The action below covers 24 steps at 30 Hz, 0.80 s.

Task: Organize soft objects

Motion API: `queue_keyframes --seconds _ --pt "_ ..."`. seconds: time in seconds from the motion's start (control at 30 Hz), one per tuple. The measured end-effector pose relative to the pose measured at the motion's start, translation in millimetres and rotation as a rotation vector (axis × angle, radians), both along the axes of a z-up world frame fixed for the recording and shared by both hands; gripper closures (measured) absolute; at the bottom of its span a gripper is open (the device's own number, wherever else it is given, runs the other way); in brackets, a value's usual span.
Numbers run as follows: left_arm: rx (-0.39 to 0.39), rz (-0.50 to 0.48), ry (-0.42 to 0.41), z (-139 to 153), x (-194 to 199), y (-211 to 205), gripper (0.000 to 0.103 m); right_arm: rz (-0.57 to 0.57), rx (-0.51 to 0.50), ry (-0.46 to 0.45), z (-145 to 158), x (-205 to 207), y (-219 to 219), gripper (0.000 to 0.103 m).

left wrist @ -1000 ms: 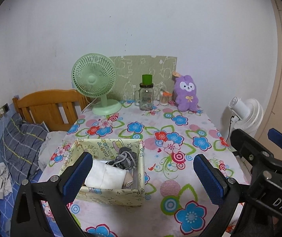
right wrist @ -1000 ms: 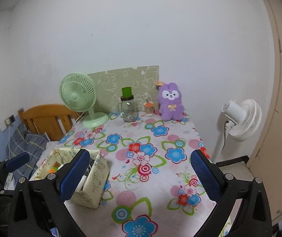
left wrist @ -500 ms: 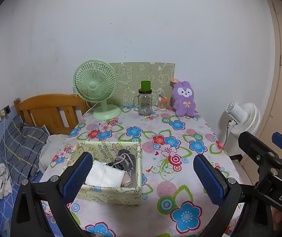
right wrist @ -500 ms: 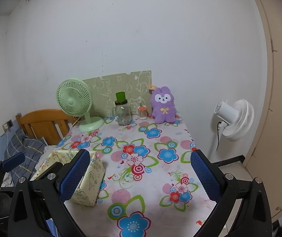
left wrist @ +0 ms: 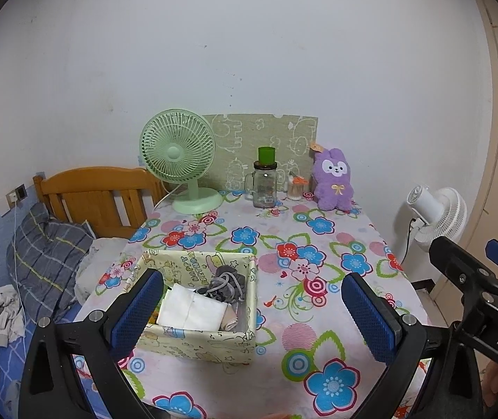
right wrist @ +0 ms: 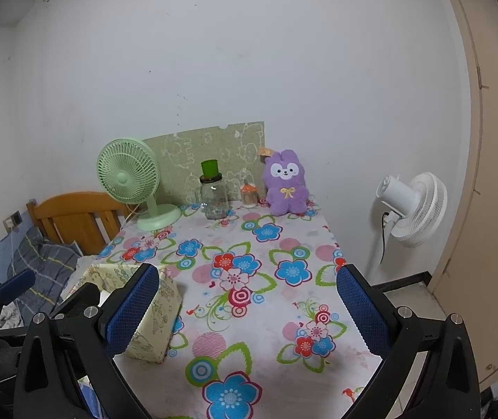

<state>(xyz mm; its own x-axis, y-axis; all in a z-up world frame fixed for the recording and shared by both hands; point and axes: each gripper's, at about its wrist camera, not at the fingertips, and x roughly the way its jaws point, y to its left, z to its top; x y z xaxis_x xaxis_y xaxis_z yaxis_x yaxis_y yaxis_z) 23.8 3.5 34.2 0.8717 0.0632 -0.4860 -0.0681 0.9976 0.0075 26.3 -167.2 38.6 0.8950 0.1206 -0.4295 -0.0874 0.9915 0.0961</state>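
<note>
A pale yellow printed fabric box (left wrist: 200, 340) (right wrist: 154, 317) sits on the floral tablecloth near the front left. Inside lie a folded white cloth (left wrist: 193, 309) and a grey bundled cloth (left wrist: 226, 281). A purple plush bunny (left wrist: 332, 179) (right wrist: 285, 183) sits upright at the table's far edge against the wall. My left gripper (left wrist: 252, 314) is open above the near part of the table, its left finger over the box's front left corner, holding nothing. My right gripper (right wrist: 247, 312) is open too, empty, to the right of the box.
At the back stand a green desk fan (left wrist: 179, 160), a glass jar with a green lid (left wrist: 265, 181), a small orange-topped container (left wrist: 296, 188) and a green patterned board (left wrist: 259, 143). A white floor fan (right wrist: 413, 209) stands right of the table. A wooden headboard (left wrist: 98, 195) and bedding lie left.
Both grippers have pulled back and up from the table, so the box, fan and bunny look smaller and farther. Both stay open and empty.
</note>
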Motion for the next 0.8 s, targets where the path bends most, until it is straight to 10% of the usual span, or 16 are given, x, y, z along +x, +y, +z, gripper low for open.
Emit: queue_keyframes --seconds 0.8 --pt "-0.018 0.002 0.017 -1.0 3.0 -3.3 0.0 -0.018 0.003 -0.003 -3.5 3.0 -4.9 0.0"
